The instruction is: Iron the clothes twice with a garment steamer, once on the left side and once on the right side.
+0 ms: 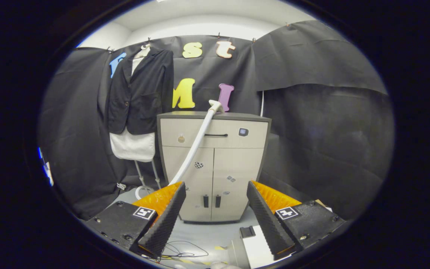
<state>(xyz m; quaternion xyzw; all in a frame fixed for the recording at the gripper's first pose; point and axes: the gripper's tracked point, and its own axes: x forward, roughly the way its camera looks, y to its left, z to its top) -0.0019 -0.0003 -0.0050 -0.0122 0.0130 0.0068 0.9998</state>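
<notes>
A black jacket (140, 93) over a white shirt (133, 146) hangs on a stand against the booth wall, to the left of a beige cabinet (213, 164). The garment steamer's white head (215, 105) rests on the cabinet's top edge, and its white hose (194, 145) runs down to the floor behind my left finger. My gripper (216, 188) is open, well short of the cabinet, with nothing between its orange-and-black fingers (164, 213).
A white box-shaped unit (254, 244) sits on the floor just below my right finger. Thin black cables (179, 251) lie on the grey floor beneath the fingers. Black cloth walls close in on both sides.
</notes>
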